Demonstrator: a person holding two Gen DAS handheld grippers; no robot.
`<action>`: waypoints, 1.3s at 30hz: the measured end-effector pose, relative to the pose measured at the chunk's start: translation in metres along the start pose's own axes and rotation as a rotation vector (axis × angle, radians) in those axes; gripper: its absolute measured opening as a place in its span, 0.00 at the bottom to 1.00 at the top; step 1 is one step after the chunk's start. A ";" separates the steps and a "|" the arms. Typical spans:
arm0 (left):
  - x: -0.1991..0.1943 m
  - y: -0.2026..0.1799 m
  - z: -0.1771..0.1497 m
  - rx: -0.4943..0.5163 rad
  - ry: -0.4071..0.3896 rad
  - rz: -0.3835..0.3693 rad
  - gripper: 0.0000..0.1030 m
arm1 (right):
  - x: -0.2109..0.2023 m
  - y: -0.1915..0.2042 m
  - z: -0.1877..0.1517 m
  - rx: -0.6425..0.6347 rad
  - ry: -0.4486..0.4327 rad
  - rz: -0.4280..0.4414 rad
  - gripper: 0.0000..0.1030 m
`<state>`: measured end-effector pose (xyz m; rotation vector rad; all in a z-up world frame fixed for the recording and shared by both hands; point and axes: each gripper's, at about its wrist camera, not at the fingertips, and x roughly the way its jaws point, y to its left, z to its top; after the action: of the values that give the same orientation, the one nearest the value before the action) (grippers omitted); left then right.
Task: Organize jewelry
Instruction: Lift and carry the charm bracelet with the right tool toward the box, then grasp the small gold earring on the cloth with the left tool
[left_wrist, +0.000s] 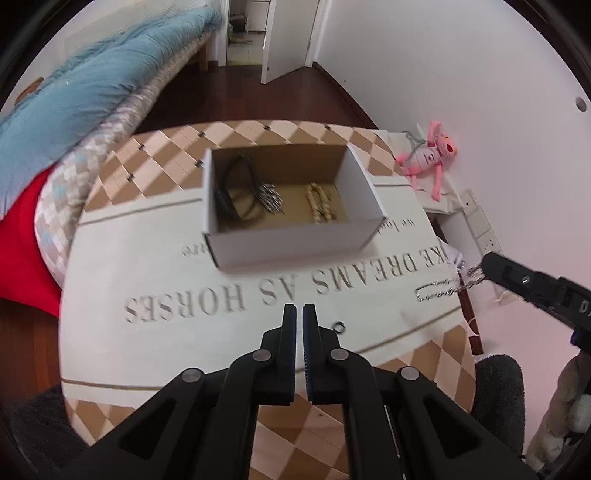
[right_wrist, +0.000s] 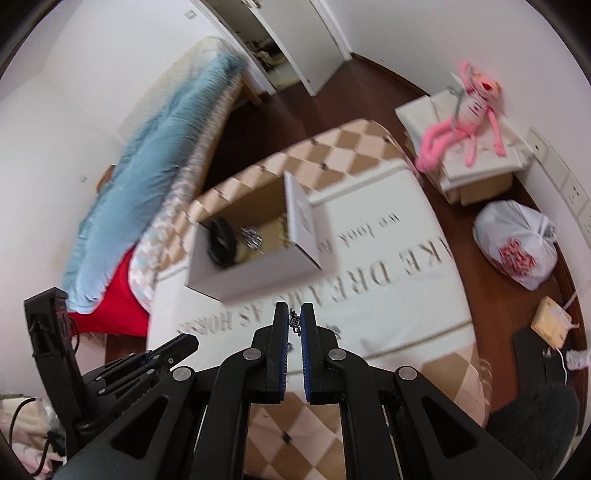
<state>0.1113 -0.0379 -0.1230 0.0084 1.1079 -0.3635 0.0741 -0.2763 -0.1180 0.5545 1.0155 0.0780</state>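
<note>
An open white cardboard box (left_wrist: 291, 240) stands on the round table (left_wrist: 147, 280). It holds a black cord (left_wrist: 236, 192), a silver piece (left_wrist: 271, 197) and a beaded bracelet (left_wrist: 321, 205). My left gripper (left_wrist: 299, 314) is shut and empty, low over the table before the box. A small dark ring (left_wrist: 339, 327) lies beside its right finger. My right gripper (right_wrist: 294, 317) is shut on a silver chain (right_wrist: 294, 321); in the left wrist view the chain (left_wrist: 439, 290) hangs from it over the table's right edge. The box also shows in the right wrist view (right_wrist: 258, 269).
A bed with a blue quilt (left_wrist: 92, 85) and red sheet runs along the left. A pink plush toy (left_wrist: 428, 151) lies on a white box by the wall. A white plastic bag (right_wrist: 517, 243) and a yellow item (right_wrist: 550, 321) sit on the floor at the right.
</note>
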 end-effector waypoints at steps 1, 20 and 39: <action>0.001 0.003 0.000 -0.008 0.000 -0.015 0.01 | -0.001 0.004 0.003 -0.008 -0.007 0.005 0.06; 0.085 -0.043 -0.066 0.100 0.156 0.109 0.76 | 0.056 -0.072 -0.068 0.133 0.128 -0.130 0.06; 0.089 -0.056 -0.063 0.155 0.143 0.066 0.01 | 0.050 -0.076 -0.062 0.147 0.109 -0.134 0.06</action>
<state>0.0749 -0.1036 -0.2194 0.2106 1.2153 -0.3935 0.0355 -0.3012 -0.2179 0.6190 1.1684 -0.0869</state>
